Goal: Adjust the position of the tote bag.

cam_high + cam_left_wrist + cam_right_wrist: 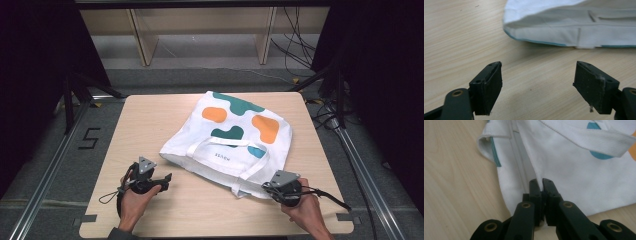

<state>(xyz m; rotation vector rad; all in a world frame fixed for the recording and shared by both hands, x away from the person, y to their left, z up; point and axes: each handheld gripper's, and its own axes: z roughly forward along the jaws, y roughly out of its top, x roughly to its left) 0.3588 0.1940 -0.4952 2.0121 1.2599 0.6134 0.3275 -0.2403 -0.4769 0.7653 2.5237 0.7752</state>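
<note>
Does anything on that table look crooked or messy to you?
Slightly. The tote bag lies askew on the table, its near edge rumpled and its handles flopped loosely. The right tongs pinch a fold of its cloth. Nothing looks damaged.

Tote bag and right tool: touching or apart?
Touching. The right gripper view shows the right tool shut on a fold of the tote bag.

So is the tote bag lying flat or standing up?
Lying flat: the tote bag is spread on the table, printed side up, handles flopped over it.

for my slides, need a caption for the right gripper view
Right tool shut on the white tote bag's rim, on a wooden table.
</note>
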